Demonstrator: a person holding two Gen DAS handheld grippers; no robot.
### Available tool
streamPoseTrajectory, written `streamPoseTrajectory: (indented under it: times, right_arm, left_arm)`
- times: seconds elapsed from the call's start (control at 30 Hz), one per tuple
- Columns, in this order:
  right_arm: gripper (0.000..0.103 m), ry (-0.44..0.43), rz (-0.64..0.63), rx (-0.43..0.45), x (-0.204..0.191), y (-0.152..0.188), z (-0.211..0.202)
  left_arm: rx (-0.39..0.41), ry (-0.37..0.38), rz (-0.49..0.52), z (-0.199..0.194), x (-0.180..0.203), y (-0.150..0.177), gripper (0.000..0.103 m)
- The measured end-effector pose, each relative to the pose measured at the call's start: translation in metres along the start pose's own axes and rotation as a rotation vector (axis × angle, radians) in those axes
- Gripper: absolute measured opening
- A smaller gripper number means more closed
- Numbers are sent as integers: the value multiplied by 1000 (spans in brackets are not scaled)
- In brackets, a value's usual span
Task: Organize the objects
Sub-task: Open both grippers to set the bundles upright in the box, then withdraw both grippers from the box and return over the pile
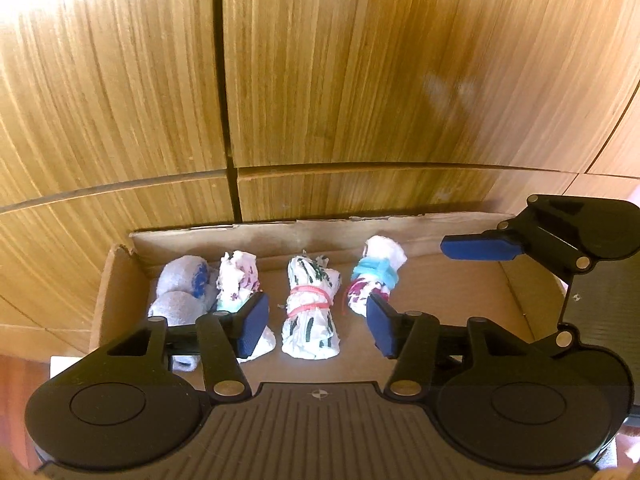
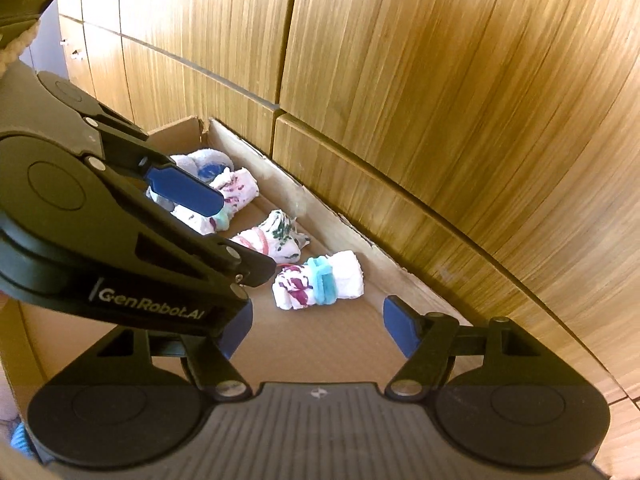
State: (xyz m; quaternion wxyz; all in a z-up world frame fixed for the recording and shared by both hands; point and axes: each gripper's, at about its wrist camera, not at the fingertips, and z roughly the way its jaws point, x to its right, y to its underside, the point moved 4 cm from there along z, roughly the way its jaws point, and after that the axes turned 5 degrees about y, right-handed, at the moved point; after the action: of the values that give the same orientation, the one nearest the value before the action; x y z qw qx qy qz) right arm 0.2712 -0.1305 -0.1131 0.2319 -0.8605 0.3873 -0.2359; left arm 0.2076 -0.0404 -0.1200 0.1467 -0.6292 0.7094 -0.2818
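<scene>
A shallow cardboard box [image 1: 120, 280] is sitting against a wooden cabinet front [image 1: 360, 80], and four rolled cloth bundles are lying in a row on its floor; at the left end a grey-and-blue sock roll [image 1: 180, 292] is touching a white roll with purple marks [image 1: 238, 276]; next, a little apart, is lying a white roll with green marks bound by red rubber bands [image 1: 310, 308]; last in the row is lying a white roll with magenta marks wrapped in a light-blue band [image 1: 374, 276]. The left gripper [image 1: 318, 322] is hovering over the box with its jaws released; the red-banded roll is showing in the gap between the blue pads [image 1: 252, 328], which are not pressing on it. The right gripper [image 2: 320, 328] is hanging over the bare box floor near the blue-banded roll, its jaws likewise spread and grasping nothing; the left gripper's body is crossing the left of its view.
</scene>
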Motion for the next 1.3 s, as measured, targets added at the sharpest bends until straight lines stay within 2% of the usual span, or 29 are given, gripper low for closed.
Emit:
streamPoseTrajectory:
  times: [0.2,0.43,0.5,0.67,0.77,0.93,1.13,1.3]
  right_arm:
    - [73,38,36,-1,-8,-3,-18]
    - [82,51,116,57,-22,-5,-90]
    - [85,56,127,73,-31,-5,-110]
    - [87,98,146,128,-55,11,-166]
    - [91,90,158,191,-76,29,-195]
    - [95,121,199,277,-119,83,-234]
    - [99,172,223,337,-160,157,-246]
    - [99,243,241,352,-167,198,-238]
  left_arm:
    - [17,14,-4,-14,-2,-5,67]
    - [94,39,-13,-83,-9,13,75]
    - [123,42,-19,-105,-14,21,80]
    - [172,32,-25,-173,-33,57,81]
    - [207,30,-11,-198,-37,89,81]
    - [255,23,29,-218,-26,151,84]
    - [277,13,64,-224,-10,215,85]
    - [267,32,53,-213,1,250,85]
